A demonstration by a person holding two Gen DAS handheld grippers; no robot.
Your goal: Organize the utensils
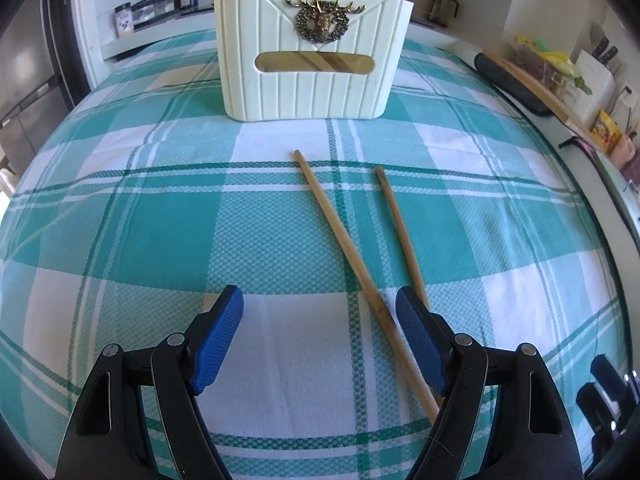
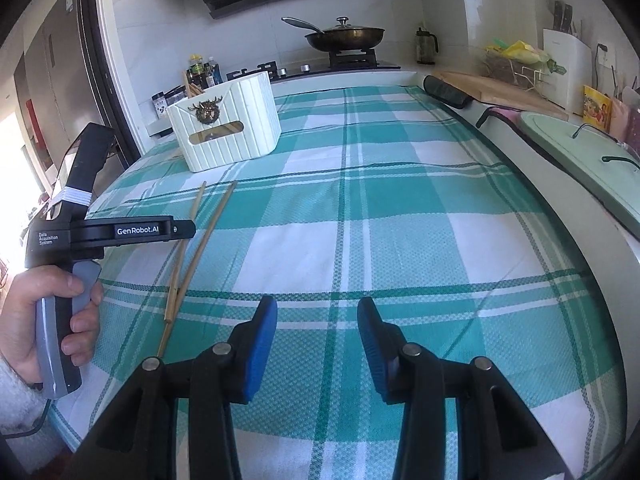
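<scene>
- Kitchen counter covered with a teal-and-white checked cloth (image 1: 160,220) is filling both views — a stove with a lidded wok (image 2: 346,36) is sitting at the far end.
- Standing on the cloth is a cream ribbed utensil holder (image 1: 314,60) with a metal deer-head ornament (image 1: 324,20) on its front; wooden sticks are poking out of its top (also showing through the slot in its front).
- Two wooden chopsticks (image 1: 344,248) are lying flat on the cloth just in front of the holder, spread apart at their far tips and drawing together toward the camera.
- Left gripper (image 1: 320,340) is hanging over the near ends of the chopsticks with its blue pads spread wide; one stick is lying between the jaws, the other is passing under the right-side pad, and nothing is being gripped.
- Right gripper (image 2: 318,340) is hovering over bare cloth, well to the side of the chopsticks, its jaws partly apart and holding nothing.
- A hand (image 2: 44,320) is gripping the left tool's handle, seen at the left edge of the right wrist view.
- Along the right edge of the counter a cutting board (image 2: 504,88) is lying — a white knife block (image 2: 566,60) is standing behind it.
</scene>
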